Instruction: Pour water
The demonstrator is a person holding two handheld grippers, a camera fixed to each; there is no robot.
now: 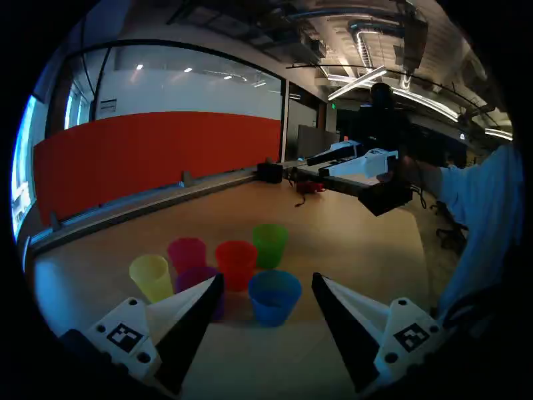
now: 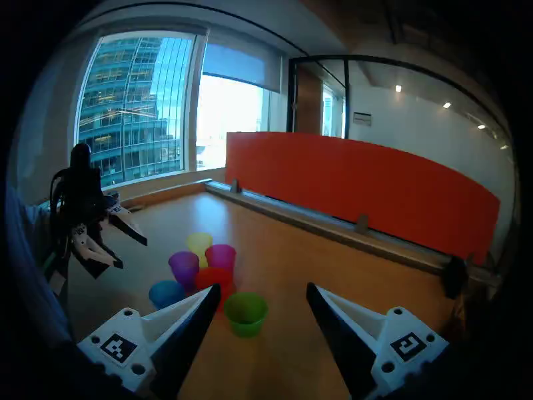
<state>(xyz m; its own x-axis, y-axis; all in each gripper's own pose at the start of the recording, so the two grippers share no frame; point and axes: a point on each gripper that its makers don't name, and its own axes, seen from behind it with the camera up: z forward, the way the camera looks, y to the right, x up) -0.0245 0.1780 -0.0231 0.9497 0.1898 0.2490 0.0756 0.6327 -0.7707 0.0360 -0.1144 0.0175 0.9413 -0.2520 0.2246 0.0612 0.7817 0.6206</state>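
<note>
Several coloured plastic cups stand upright in a tight cluster on the wooden table [image 1: 360,253]: yellow [image 1: 152,275], pink [image 1: 186,253], purple [image 1: 198,277], red [image 1: 236,262], green [image 1: 270,243] and blue [image 1: 274,297]. My left gripper [image 1: 266,283] is open, just short of the blue cup, with nothing between its fingers. Farther off at the right, a hand holds my right gripper [image 1: 317,167] above the table. In the right gripper view the green cup [image 2: 245,312] is nearest, and my right gripper [image 2: 263,290] is open above it. The left gripper [image 2: 133,253] hangs open at the left.
An orange partition [image 1: 160,153] with a rail at its foot runs along the table's far side. A black box [image 1: 270,172] and a small red item [image 1: 308,188] lie at the far end. A light sleeve [image 1: 483,193] is at the right. Tall windows [image 2: 140,107] stand behind the table.
</note>
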